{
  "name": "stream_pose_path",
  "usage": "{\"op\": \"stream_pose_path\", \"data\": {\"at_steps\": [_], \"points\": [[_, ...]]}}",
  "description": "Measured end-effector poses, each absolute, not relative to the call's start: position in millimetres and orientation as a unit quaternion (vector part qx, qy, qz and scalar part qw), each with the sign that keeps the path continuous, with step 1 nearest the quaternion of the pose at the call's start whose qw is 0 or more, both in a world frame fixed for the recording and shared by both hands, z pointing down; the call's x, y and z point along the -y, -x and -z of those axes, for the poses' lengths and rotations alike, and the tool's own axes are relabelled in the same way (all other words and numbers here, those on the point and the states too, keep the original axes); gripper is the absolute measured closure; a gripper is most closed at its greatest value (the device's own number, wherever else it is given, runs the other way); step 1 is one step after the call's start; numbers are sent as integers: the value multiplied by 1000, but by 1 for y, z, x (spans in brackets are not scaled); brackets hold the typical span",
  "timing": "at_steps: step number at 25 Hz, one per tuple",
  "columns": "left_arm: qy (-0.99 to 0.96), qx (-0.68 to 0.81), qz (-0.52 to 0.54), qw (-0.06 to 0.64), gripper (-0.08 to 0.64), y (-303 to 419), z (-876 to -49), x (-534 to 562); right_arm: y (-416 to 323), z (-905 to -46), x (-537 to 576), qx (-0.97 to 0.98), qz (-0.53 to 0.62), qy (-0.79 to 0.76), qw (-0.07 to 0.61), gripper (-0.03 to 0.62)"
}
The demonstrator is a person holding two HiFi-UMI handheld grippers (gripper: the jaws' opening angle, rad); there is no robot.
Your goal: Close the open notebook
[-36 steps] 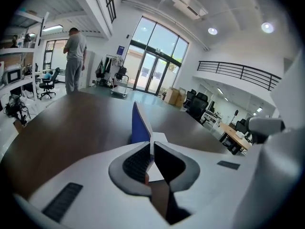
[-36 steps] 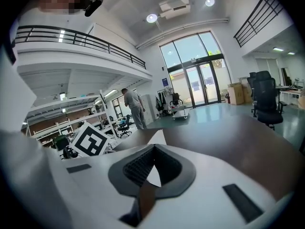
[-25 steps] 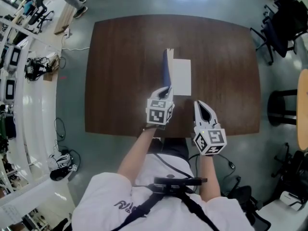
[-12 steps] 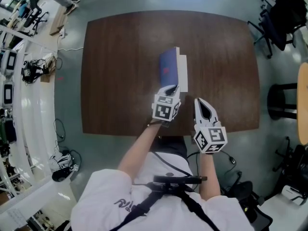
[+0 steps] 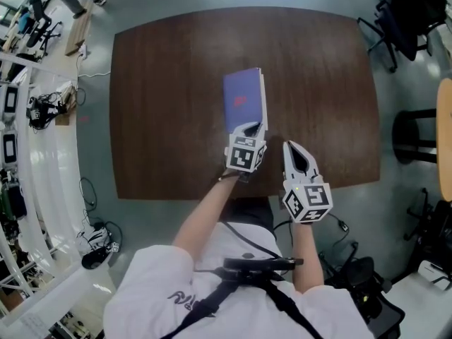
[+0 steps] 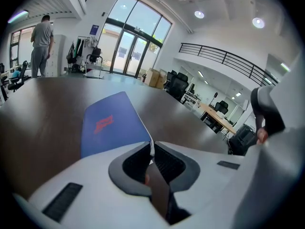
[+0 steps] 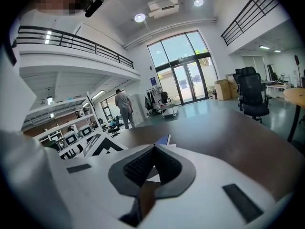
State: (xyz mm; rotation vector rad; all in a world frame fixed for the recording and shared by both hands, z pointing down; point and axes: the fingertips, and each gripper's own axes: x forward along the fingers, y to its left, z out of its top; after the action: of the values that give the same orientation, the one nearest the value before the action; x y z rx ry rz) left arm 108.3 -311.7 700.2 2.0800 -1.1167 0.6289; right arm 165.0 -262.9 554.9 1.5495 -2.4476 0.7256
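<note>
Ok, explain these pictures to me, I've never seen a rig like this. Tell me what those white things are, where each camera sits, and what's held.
No robot here: a person holds a two-jaw tool in each hand. The top-down picture comes from a camera on the person's head; the other two come from cameras riding on each tool, looking along its jaws. On the brown table lies one blue notebook. The left tool pinches the near edge of its cover. The right tool, to its right, is shut and empty.
</note>
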Motion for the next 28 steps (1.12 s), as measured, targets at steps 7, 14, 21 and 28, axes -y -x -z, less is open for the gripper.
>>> {"op": "stream_pose_path", "data": {"at_steps": [7,14,21,28], "points": [[-793,419,-263,356,522,-124,-727,313,-185,-569,263,806,-254,-529,77,598],[-779,410,-282,380,522,-134,-751,313,-206,-581,263,794,-262,-543,78,600],[-770,393,-290,410,522,-131,-761,316,-205,-585,267,791,-266,-546,76,598],[-754,382,-311,434,522,-127,-774,311,-201,-592,265,789,-272,-546,77,600]]}}
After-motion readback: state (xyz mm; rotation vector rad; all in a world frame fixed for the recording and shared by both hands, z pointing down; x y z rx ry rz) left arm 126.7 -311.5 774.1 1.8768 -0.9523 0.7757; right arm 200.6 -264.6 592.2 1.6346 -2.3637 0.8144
